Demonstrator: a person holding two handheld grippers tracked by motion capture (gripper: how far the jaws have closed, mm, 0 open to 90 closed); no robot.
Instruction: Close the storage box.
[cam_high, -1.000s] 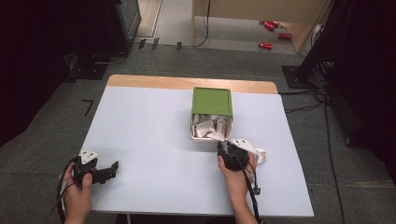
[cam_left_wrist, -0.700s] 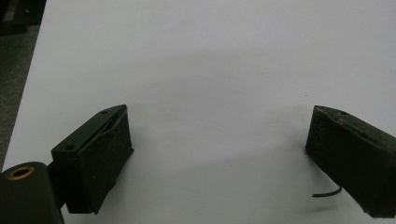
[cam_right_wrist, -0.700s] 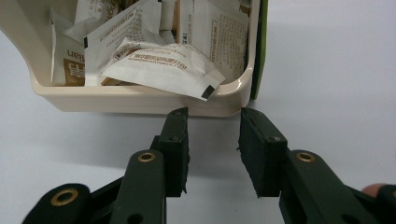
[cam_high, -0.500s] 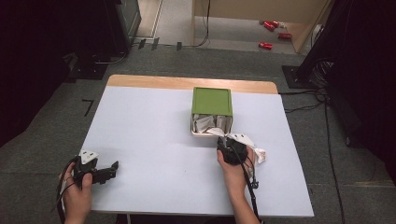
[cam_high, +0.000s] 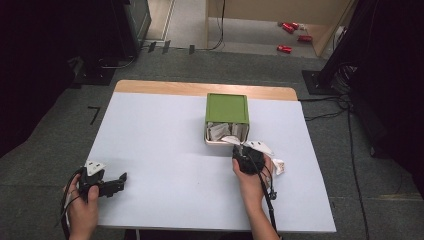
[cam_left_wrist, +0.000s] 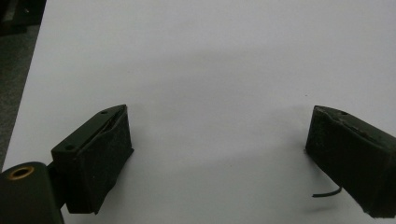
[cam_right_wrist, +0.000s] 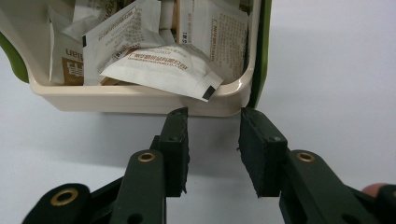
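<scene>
A green box (cam_high: 226, 107) with a cream inner tray (cam_right_wrist: 116, 95) lies at the table's middle right, and several white packets (cam_right_wrist: 159, 70) are piled inside it. My right gripper (cam_right_wrist: 215, 114) sits low on the table just in front of the tray's near wall. Its jaws are partly apart with nothing between them, and its tips stop short of the rim. From above, that right gripper (cam_high: 240, 149) points at the box's open end. My left gripper (cam_left_wrist: 219, 112) rests wide open on bare table, at the near left corner (cam_high: 119, 181).
A small white packet (cam_high: 278, 166) lies on the table just right of my right hand. The white table (cam_high: 165, 135) has a wooden strip along its far edge. Cables and red items lie on the floor beyond.
</scene>
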